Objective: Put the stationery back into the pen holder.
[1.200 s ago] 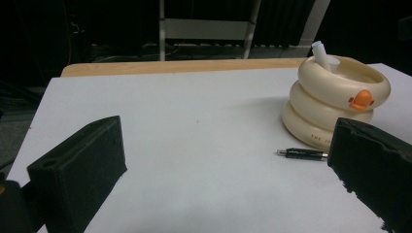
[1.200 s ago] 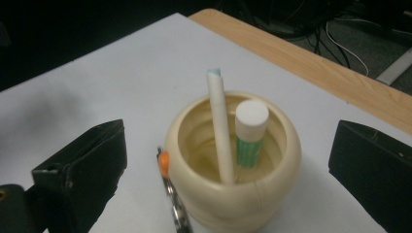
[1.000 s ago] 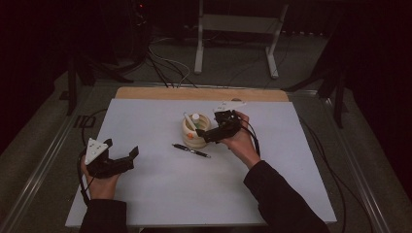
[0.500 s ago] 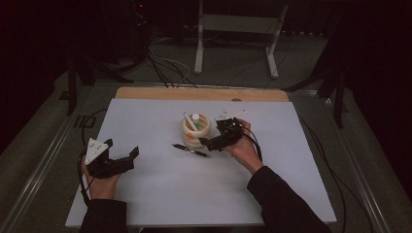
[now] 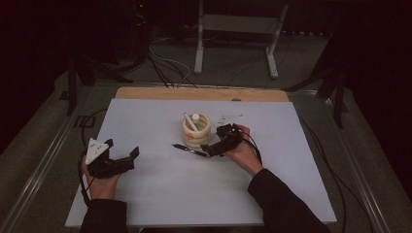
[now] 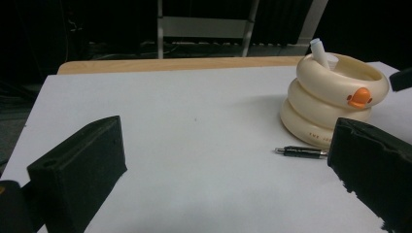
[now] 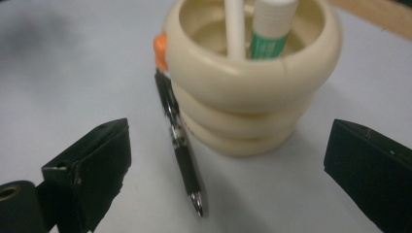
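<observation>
A white board (image 5: pixel 160 194) covers the table under me, with dark floor, cables and a metal stand beyond it at the top of the high view.

Nearest to me in that view, my left gripper (image 5: pixel 112 162) rests at the lower left, its jaws spread wide and holding nothing, well apart from the work. My right gripper (image 5: pixel 214 147) sits at centre frame, jaws also spread wide and empty, just beside the black pen (image 5: pixel 189 150) I am reaching for.

The pen lies flat on the board in front of the cream ringed holder (image 5: pixel 196 131), its far end touching or nearly touching the holder's base. In the right gripper view the pen (image 7: pixel 180 150) runs almost straight away from me between the 2 jaws — tip nearest, at lower centre, the other end by the orange beak (image 7: pixel 160 48) — so the jaws stand on either side of its long axis. My right hand is plainly the nearer.

That view also looks into the holder (image 7: pixel 252 82) — a white stick (image 7: pixel 234 29) and a green-labelled tube (image 7: pixel 272 34) stand inside. The left gripper view shows the pen (image 6: pixel 301 152) side-on instead, lying across the frame by the holder's base.
</observation>
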Motion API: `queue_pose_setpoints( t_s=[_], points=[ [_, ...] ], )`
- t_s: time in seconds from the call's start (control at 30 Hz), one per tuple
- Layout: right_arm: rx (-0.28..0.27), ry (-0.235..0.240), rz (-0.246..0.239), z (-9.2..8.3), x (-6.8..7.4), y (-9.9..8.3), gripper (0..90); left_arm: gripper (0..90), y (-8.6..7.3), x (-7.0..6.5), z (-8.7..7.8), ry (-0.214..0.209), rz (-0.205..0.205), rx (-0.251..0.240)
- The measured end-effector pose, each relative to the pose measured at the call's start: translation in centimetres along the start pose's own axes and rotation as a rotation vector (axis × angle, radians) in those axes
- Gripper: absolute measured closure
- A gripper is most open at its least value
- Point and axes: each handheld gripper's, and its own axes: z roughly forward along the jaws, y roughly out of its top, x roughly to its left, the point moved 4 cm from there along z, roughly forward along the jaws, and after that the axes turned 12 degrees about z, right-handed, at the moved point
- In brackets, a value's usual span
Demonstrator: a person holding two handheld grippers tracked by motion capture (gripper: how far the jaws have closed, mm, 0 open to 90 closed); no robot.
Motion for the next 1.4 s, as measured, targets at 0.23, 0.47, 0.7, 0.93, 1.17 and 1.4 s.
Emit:
queue_pose_setpoints(
  t_s=[0.23, 0.47, 0.7, 0.93, 1.17, 1.4],
  points=[
    [0.070, 0.018, -0.018, 1.2, 0.3, -0.9, 3.5, 0.7, 0.0, 0.0, 0.0, -0.001, 0.000, 0.000],
    [0.109, 0.028, -0.040, 2.0, 0.7, -1.2, 3.8, 0.7, 0.0, 0.0, 0.0, -0.002, 0.000, 0.000],
    [0.128, 0.037, -0.047, 2.5, 0.8, -1.5, 5.0, 0.7, 0.0, 0.0, 0.0, -0.002, 0.000, 0.001],
    [0.148, 0.038, -0.061, 3.0, 0.9, -1.8, 6.8, 0.7, 0.0, -0.1, 0.1, -0.004, 0.002, 0.001],
    [0.167, 0.025, -0.077, 3.5, 1.0, -2.2, 15.2, 0.7, 0.0, 0.0, 0.0, -0.004, -0.001, -0.001],
    [0.201, 0.032, -0.117, 3.8, 0.9, -2.6, 41.8, 0.7, 0.0, 0.0, 0.1, -0.004, -0.001, 0.000]
  ],
)
